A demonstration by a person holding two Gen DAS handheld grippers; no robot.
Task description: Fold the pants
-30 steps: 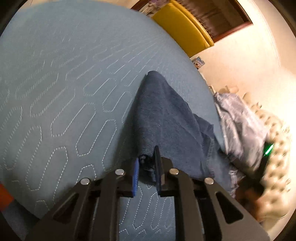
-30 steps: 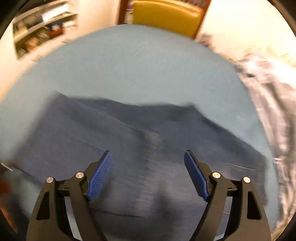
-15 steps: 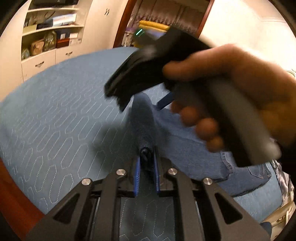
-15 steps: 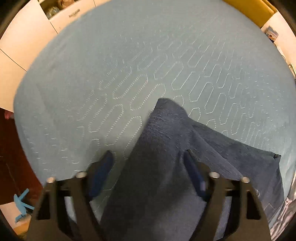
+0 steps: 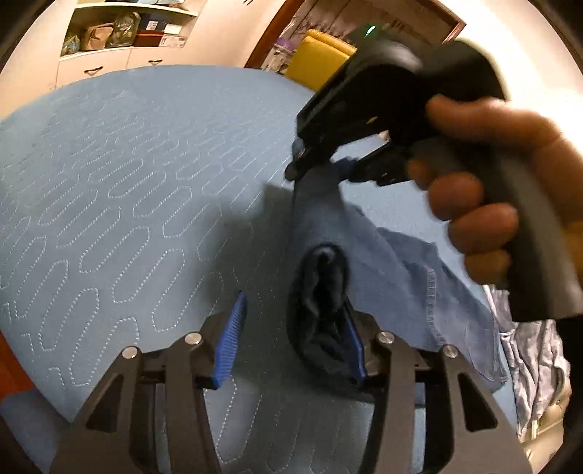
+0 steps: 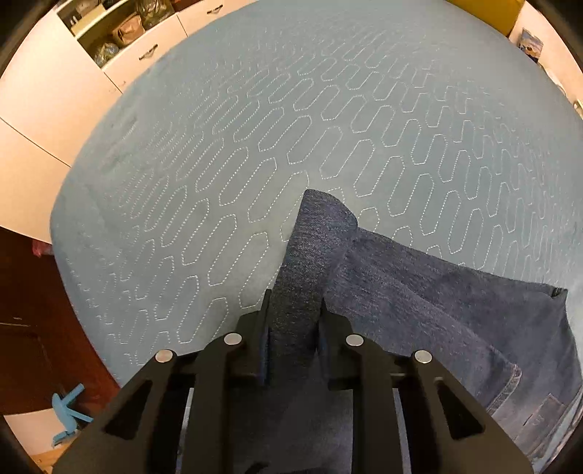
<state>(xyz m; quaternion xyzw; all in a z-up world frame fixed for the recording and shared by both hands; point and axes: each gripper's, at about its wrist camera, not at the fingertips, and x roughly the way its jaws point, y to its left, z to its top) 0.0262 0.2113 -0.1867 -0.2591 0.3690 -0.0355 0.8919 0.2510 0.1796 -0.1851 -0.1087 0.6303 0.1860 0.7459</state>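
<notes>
The dark blue denim pants (image 6: 419, 299) lie on the blue quilted bedspread (image 6: 291, 109), with one fold raised into a ridge. My right gripper (image 6: 295, 330) is shut on that raised fold. The left wrist view shows the same gripper (image 5: 317, 164) from the side, held by a hand (image 5: 484, 204), its tips pinching the pants (image 5: 400, 269) at the top of the ridge. My left gripper (image 5: 291, 346) stands open just above the bedspread (image 5: 127, 182). A bunched end of denim leans against its right finger (image 5: 353, 346); the left finger is bare.
White cupboards with open shelves (image 5: 120, 32) stand past the bed's far edge, beside a yellow chair (image 5: 320, 54). A pale crumpled garment (image 5: 524, 364) lies to the right of the pants. The bed's dark wooden edge (image 6: 47, 321) and a blue object on the floor (image 6: 69, 412) are at lower left.
My left gripper has opened and let go of the pants fold. My right gripper, open half a second ago, has shut on the raised fold.
</notes>
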